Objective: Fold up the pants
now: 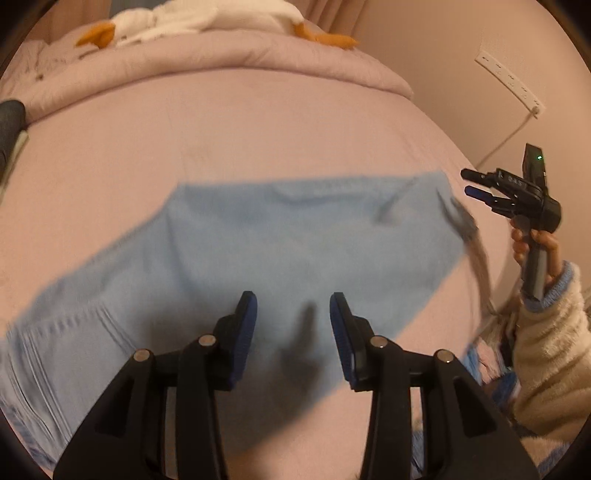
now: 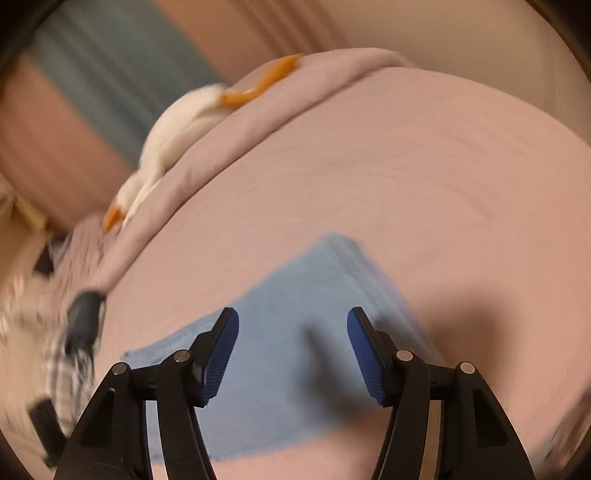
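Light blue pants (image 1: 258,251) lie spread flat on the pink bed (image 1: 258,125), their seamed end at the lower left of the left wrist view. My left gripper (image 1: 293,301) hovers above the cloth, open, with nothing between its blue pads. My right gripper (image 1: 471,181) shows at the right edge of that view, held up off the bed beside the pants' right end, jaws apart and empty. In the right wrist view the pants (image 2: 288,325) lie below my open right gripper (image 2: 292,319), whose pads touch nothing.
A folded pink quilt (image 1: 229,51) with a white and orange plush toy (image 1: 192,18) lies across the far end of the bed. A wall socket strip (image 1: 509,79) with a cord is on the right. A person's fuzzy cream sleeve (image 1: 546,339) holds the right gripper. Dark and checked items (image 2: 74,339) lie at the bed's left.
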`<state>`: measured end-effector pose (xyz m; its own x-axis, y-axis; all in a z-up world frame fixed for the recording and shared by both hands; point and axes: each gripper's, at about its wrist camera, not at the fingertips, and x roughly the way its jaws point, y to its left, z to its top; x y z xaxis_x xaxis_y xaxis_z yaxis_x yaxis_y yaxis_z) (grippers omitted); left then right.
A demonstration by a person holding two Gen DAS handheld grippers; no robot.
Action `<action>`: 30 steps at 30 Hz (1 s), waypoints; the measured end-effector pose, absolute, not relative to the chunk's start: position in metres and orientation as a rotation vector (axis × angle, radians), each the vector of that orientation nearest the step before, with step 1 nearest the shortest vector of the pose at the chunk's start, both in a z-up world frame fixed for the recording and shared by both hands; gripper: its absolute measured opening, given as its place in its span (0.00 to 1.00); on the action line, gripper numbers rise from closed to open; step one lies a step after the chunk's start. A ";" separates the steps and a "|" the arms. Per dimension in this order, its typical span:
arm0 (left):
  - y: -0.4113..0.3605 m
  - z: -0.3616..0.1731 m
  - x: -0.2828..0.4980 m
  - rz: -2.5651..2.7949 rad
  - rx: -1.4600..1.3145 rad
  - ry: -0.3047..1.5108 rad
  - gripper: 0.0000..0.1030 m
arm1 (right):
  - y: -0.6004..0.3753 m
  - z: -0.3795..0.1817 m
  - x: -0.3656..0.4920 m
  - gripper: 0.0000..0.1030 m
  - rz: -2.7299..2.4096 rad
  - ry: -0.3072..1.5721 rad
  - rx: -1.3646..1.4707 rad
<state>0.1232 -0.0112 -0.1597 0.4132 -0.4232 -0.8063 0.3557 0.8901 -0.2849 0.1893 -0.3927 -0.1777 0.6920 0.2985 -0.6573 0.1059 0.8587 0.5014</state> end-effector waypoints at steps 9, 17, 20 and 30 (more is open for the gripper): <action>0.023 -0.180 0.157 -0.358 -0.108 1.072 0.39 | -0.239 -0.162 0.239 0.59 0.556 0.917 0.015; 0.073 -0.184 0.130 -0.287 -0.129 1.076 0.40 | -0.131 -0.199 0.265 0.43 0.796 1.041 -0.404; 0.090 -0.186 0.120 -0.259 -0.156 1.073 0.46 | -0.113 -0.212 0.264 0.19 0.812 1.075 -0.542; 0.112 -0.191 0.109 -0.187 -0.238 1.073 0.46 | -0.088 -0.181 0.267 0.03 0.681 0.912 -0.679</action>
